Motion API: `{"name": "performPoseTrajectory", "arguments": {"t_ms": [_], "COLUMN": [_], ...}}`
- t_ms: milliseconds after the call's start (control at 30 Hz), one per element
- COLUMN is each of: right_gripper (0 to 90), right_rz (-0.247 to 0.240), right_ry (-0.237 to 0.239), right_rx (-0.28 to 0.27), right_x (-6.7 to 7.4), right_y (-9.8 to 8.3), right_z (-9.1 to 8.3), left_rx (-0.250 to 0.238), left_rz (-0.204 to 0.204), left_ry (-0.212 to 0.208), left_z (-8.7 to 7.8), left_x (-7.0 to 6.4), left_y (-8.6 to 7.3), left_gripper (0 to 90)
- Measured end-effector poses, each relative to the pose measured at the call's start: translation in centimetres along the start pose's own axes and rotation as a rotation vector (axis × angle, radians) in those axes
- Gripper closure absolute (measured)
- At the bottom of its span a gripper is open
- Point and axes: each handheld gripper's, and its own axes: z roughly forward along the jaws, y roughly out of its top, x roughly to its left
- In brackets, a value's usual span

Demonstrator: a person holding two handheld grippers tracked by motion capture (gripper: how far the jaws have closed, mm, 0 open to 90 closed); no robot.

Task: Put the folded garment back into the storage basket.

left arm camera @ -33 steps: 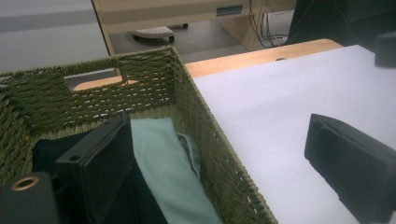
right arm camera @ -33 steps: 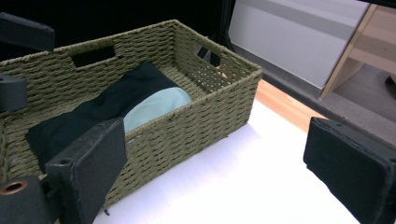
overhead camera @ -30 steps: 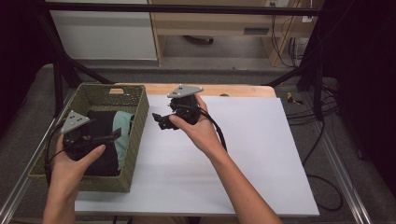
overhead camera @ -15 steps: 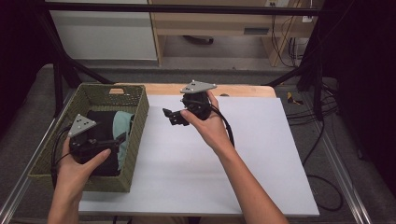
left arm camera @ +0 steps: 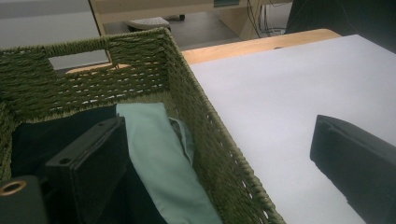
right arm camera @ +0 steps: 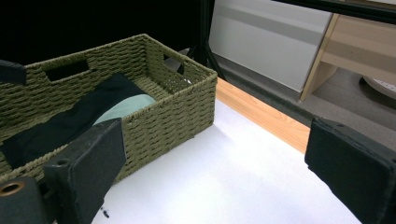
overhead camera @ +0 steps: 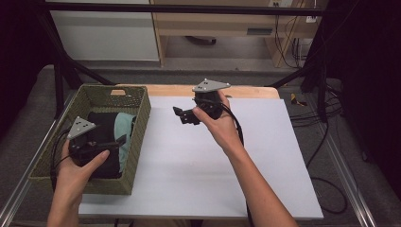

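Woven green basket (overhead camera: 97, 187) sat at the counter's (overhead camera: 198, 170) left edge, holding a mint cloth (overhead camera: 126, 137) and a black cloth (overhead camera: 101, 124) side by side. Left tool (overhead camera: 111, 143) hung over the basket's right wall, jaws apart, one inside by the mint cloth, one outside. Right tool (overhead camera: 182, 115) hovered mid-counter, jaws apart, empty. Risk, as judged: closing now would pinch wicker with the cloth and drag the basket.
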Motion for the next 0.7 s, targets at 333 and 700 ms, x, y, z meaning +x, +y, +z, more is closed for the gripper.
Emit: {"name": "performPoseTrajectory", "arguments": {"t_ms": [333,700], "right_gripper": [6.4,6.4], "right_rz": [0.002,0.006], "right_ry": [-0.020,-0.034], "right_rx": [0.000,-0.005], "right_x": [-0.8,-1.5], "right_y": [-0.1,-0.2], "right_z": [-0.7,-1.6], "left_rx": [0.009,0.025], "left_rz": [-0.003,-0.002], "left_ry": [-0.001,0.002], "left_z": [0.1,0.7], "left_x": [0.2,0.2], "left_y": [-0.2,-0.7], "left_gripper": [4.4,4.4]}}
